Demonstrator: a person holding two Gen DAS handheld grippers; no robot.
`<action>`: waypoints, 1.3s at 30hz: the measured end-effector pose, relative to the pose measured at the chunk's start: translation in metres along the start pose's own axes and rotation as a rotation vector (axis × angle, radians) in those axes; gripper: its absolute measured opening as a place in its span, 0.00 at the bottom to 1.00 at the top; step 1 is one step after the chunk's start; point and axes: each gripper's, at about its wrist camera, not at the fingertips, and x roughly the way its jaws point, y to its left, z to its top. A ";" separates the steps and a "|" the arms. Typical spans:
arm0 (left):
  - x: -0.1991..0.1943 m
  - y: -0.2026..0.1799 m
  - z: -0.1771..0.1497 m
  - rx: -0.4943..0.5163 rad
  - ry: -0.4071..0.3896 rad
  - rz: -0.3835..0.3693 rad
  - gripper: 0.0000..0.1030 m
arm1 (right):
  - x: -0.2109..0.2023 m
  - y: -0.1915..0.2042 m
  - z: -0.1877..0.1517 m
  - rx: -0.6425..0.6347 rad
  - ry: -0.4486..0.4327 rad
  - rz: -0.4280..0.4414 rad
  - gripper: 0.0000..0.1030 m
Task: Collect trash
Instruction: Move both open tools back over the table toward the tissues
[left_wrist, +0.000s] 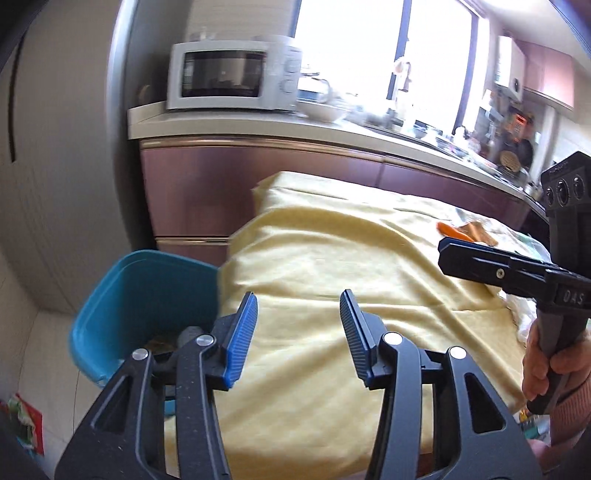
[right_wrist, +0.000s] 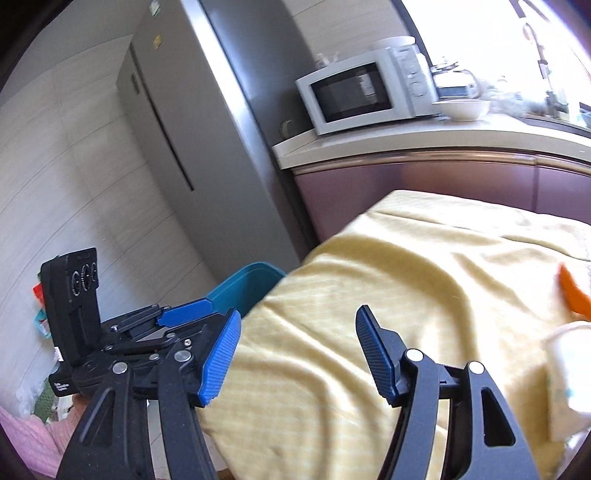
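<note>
Trash remaining on the table: an orange scrap (left_wrist: 453, 231) and a brown crumpled piece (left_wrist: 480, 232) lie at the far right of the yellow cloth (left_wrist: 332, 266), with white wrapping (right_wrist: 569, 376) at the right edge in the right wrist view. The cloth covers the table and hangs over its near-left corner and left edge.

The teal bin (left_wrist: 147, 295) stands on the floor just beside that left edge, below table level. Its open top faces up; dark and brownish items lie at the bottom, too hidden by the gripper to identify.

The centre and left of the cloth are bare, wrinkled fabric. A counter (left_wrist: 229, 122) with a microwave (left_wrist: 232, 75) and a white bowl (right_wrist: 461, 107) runs behind the table.

Left gripper (left_wrist: 299, 332): positioned over the cloth edge next to the bin, jaws moderately apart, nothing between them.

Right gripper (right_wrist: 295, 354): above bare cloth, jaws wide, nothing between them. A hand (left_wrist: 546, 365) grips its handle.
</note>
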 end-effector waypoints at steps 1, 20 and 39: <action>0.003 -0.012 0.001 0.016 0.005 -0.018 0.45 | -0.008 -0.008 -0.003 0.015 -0.008 -0.018 0.60; 0.062 -0.175 0.005 0.242 0.115 -0.277 0.47 | -0.117 -0.128 -0.045 0.223 -0.136 -0.290 0.61; 0.117 -0.221 0.021 0.200 0.247 -0.405 0.50 | -0.157 -0.163 -0.078 0.286 -0.134 -0.350 0.61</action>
